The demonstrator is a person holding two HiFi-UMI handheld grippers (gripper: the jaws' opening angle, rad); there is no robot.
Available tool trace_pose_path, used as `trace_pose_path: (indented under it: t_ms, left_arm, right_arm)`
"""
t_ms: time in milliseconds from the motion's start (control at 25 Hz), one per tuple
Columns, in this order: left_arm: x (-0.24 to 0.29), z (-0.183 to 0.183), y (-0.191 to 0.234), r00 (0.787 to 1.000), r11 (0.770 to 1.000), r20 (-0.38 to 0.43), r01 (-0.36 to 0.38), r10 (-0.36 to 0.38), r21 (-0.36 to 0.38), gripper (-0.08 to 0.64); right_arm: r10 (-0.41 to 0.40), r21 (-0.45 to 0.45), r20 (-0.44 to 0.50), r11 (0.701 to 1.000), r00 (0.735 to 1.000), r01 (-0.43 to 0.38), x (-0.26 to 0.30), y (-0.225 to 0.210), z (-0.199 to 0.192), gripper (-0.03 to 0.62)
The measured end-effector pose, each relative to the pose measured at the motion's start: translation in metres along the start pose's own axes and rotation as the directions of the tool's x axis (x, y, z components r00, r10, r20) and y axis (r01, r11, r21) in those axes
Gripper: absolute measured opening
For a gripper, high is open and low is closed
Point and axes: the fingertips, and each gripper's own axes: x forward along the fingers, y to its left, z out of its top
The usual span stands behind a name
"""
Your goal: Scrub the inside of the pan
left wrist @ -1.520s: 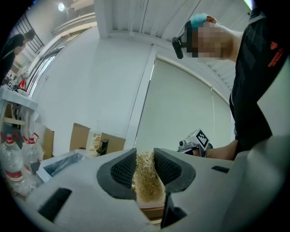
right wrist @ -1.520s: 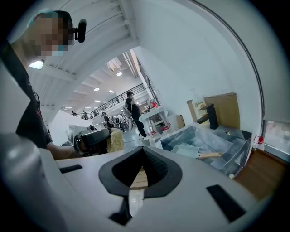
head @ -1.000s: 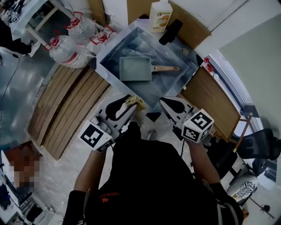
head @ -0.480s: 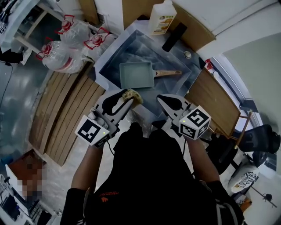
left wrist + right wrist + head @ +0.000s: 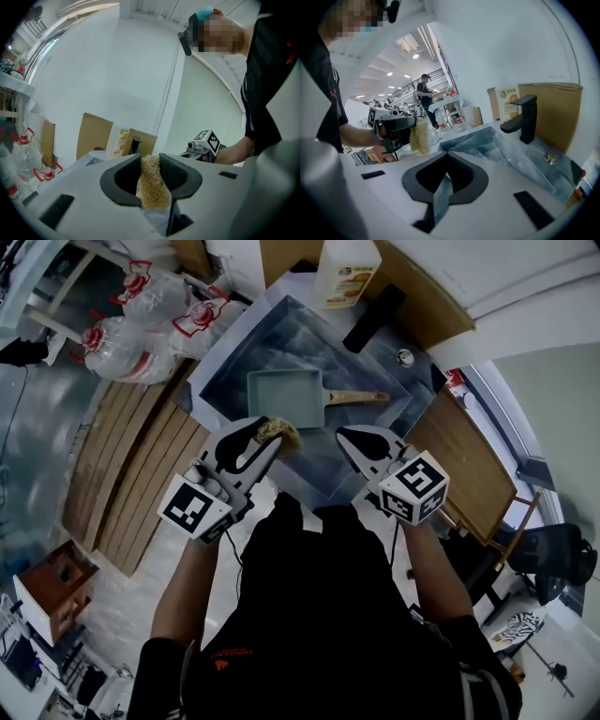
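Here, a pale green rectangular pan [image 5: 284,393] is seen lying flat in the steel sink [image 5: 272,343], toward the far left of the basin, with its wooden handle [image 5: 357,397] pointed to the right. The left gripper [image 5: 269,434] is held over the near rim of the sink, just on the near side of the pan. Its jaws are closed on a tan fibrous scrubber [image 5: 279,430], which is pinched upright between the pads and juts out past the tips. In the right gripper view the scrubber is shown in the air above the sink's edge, clear of the pan. The right gripper [image 5: 343,435] is held to the right of the left one, also at the near rim, below the line of the pan's handle and apart from it. Its jaws are drawn fully together, tip against tip, and nothing is gripped between them. A marker cube is carried at the back of each gripper, close to the person's hands. On the far right corner of the sink a black faucet [image 5: 373,307] is mounted, with a round metal knob [image 5: 405,357] just to its right. A white bottle with an orange label [image 5: 348,271] is stood just left of the faucet, against brown cardboard [image 5: 555,110]. Two large clear water jugs with red handles [image 5: 122,338] are set on the floor to the far left, beside a run of wooden slats [image 5: 131,474]
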Motion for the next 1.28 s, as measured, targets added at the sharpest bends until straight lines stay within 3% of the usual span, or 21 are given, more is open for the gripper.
trace_pose_path:
  t_ms: [280,480,800,1040,1280]
  left_arm:
    - [0.044,-0.012,0.023,0.997,0.997,-0.037,-0.071,0.071,-0.011,0.123]
    - [0.075,-0.032,0.053,0.994,0.994,-0.04,-0.104,0.105,0.025,0.123]
    - [0.116,-0.064,0.097,0.986,0.992,-0.107,-0.124,0.124,0.012,0.123]
    - [0.137,-0.09,0.119,0.98,0.992,-0.154,-0.127,0.124,-0.01,0.123]
    - [0.147,-0.111,0.128,0.974,0.991,-0.19,-0.131,0.126,-0.014,0.121]
  right_arm:
    - [0.014,-0.034,-0.114,0.999,0.993,-0.018,0.023,-0.061,-0.022,0.005]
    - [-0.003,-0.076,-0.229,0.997,0.973,-0.014,0.044,-0.101,-0.046,0.005]
    - [-0.073,-0.244,-0.445,0.969,0.893,-0.042,0.078,-0.137,-0.088,0.005]
    - [-0.139,-0.422,-0.579,0.894,0.803,-0.15,0.093,-0.151,-0.119,0.022]
    - [-0.245,-0.559,-0.651,0.795,0.719,-0.236,0.094,-0.169,-0.142,0.167]
